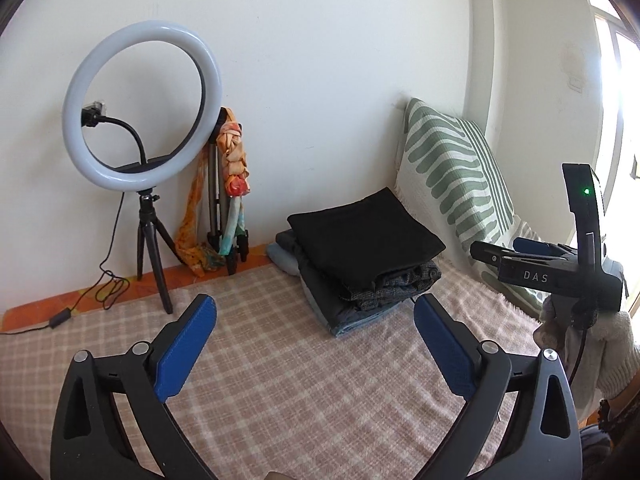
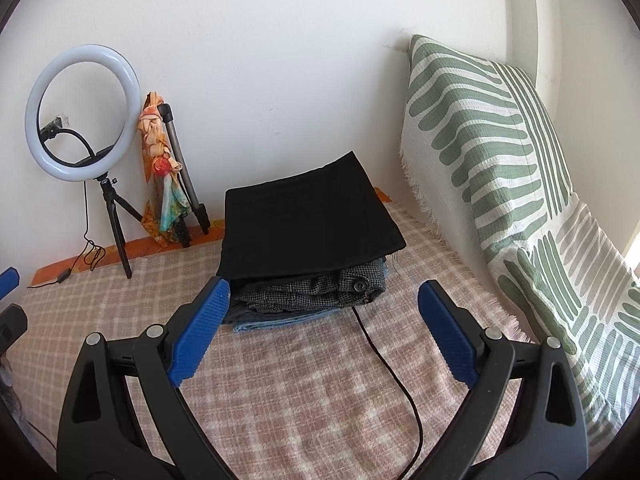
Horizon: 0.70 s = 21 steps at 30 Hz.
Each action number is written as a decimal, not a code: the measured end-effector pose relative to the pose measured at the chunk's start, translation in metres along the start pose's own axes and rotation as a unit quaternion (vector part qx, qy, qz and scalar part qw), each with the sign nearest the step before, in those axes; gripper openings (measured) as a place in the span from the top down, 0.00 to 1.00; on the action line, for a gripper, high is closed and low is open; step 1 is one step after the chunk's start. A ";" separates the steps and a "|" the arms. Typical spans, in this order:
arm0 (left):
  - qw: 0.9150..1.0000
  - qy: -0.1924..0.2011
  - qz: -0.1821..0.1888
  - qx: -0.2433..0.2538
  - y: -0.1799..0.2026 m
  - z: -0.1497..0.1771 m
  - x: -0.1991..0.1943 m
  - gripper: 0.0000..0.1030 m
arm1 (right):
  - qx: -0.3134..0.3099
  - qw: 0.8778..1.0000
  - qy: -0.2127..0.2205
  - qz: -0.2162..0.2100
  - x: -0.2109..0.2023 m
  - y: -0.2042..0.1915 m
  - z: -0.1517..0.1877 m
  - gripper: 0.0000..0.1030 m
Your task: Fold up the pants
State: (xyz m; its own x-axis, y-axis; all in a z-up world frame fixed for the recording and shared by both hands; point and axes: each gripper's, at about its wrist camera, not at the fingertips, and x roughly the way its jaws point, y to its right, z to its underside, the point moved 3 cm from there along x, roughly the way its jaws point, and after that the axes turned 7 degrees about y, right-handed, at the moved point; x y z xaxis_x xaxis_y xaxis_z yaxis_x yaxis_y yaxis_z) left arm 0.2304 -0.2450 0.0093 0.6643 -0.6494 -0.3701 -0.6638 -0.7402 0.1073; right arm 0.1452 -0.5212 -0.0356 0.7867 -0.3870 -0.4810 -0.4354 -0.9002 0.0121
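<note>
A stack of folded pants (image 1: 360,264) lies on the pink checked blanket (image 1: 260,360) near the wall. The top pair is black (image 2: 304,220), over a grey tweed pair (image 2: 320,294) and a light blue pair (image 2: 276,322). My left gripper (image 1: 316,310) is open and empty, hovering over the blanket in front of the stack. My right gripper (image 2: 324,300) is open and empty, just in front of the stack; its left finger (image 2: 200,332) is close to the stack's near left corner. The right gripper also shows in the left wrist view (image 1: 496,254).
A ring light on a tripod (image 1: 140,104) stands at the back left with its cable (image 1: 92,292) on the blanket. A folded tripod with an orange scarf (image 1: 232,184) leans on the wall. A green-striped cushion (image 2: 480,140) leans at right. A black cable (image 2: 396,368) crosses the blanket.
</note>
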 end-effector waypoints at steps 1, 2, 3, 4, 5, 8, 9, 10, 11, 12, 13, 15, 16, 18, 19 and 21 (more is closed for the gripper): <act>1.000 0.000 0.001 0.001 -0.001 0.005 -0.004 0.04 | -0.002 1.000 0.000 0.002 -0.003 -0.002 0.006 0.06; 1.000 -0.001 0.000 0.003 -0.002 0.010 -0.006 0.04 | -0.003 1.000 -0.001 0.001 -0.006 -0.004 0.010 0.06; 1.000 -0.001 -0.003 0.005 -0.002 0.015 -0.009 0.04 | -0.003 1.000 -0.001 0.000 -0.008 -0.006 0.015 0.06; 1.000 0.000 -0.006 0.010 -0.003 0.020 -0.012 0.04 | -0.003 1.000 0.000 0.002 -0.010 -0.008 0.018 0.06; 1.000 0.001 -0.011 0.015 -0.003 0.025 -0.014 0.04 | -0.005 1.000 0.001 0.004 -0.012 -0.010 0.021 0.06; 1.000 -0.004 -0.011 0.027 -0.002 0.036 -0.017 0.04 | -0.008 1.000 0.012 0.007 -0.018 -0.016 0.028 0.06; 1.000 -0.007 -0.010 0.029 -0.002 0.039 -0.017 0.04 | -0.009 1.000 0.015 0.008 -0.019 -0.018 0.030 0.06; 0.999 -0.008 -0.011 0.029 -0.002 0.041 -0.018 0.04 | -0.011 1.000 0.016 0.007 -0.020 -0.020 0.032 0.06; 0.999 -0.007 -0.012 0.030 -0.002 0.042 -0.019 0.04 | -0.013 1.000 0.017 0.008 -0.020 -0.021 0.033 0.06; 0.999 -0.007 -0.014 0.032 -0.001 0.043 -0.020 0.04 | -0.014 1.000 0.017 0.007 -0.020 -0.023 0.035 0.06; 0.999 -0.008 -0.015 0.032 -0.001 0.044 -0.021 0.04 | -0.012 1.000 0.017 0.005 -0.020 -0.024 0.037 0.06; 0.999 -0.011 -0.013 0.036 0.001 0.046 -0.022 0.04 | -0.007 1.000 0.018 0.004 -0.020 -0.025 0.042 0.06; 0.999 -0.014 -0.011 0.039 0.003 0.047 -0.022 0.04 | -0.005 1.000 0.019 0.005 -0.021 -0.024 0.044 0.06; 0.999 -0.016 -0.016 0.047 0.006 0.049 -0.022 0.04 | -0.008 1.000 0.023 0.010 -0.021 -0.025 0.047 0.06; 0.998 -0.015 -0.019 0.050 0.007 0.050 -0.023 0.04 | -0.009 1.000 0.024 0.011 -0.021 -0.025 0.047 0.06; 0.999 -0.011 -0.019 0.049 0.009 0.051 -0.024 0.03 | -0.004 1.000 0.023 0.008 -0.019 -0.024 0.050 0.05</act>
State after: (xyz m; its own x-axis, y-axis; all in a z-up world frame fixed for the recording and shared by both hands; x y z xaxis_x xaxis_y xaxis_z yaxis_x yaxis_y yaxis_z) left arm 0.1911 -0.2267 -0.0283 0.6822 -0.6165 -0.3932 -0.6698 -0.7425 0.0021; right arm 0.1187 -0.4825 -0.0702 0.7989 -0.4102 -0.4399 -0.4451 -0.8951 0.0264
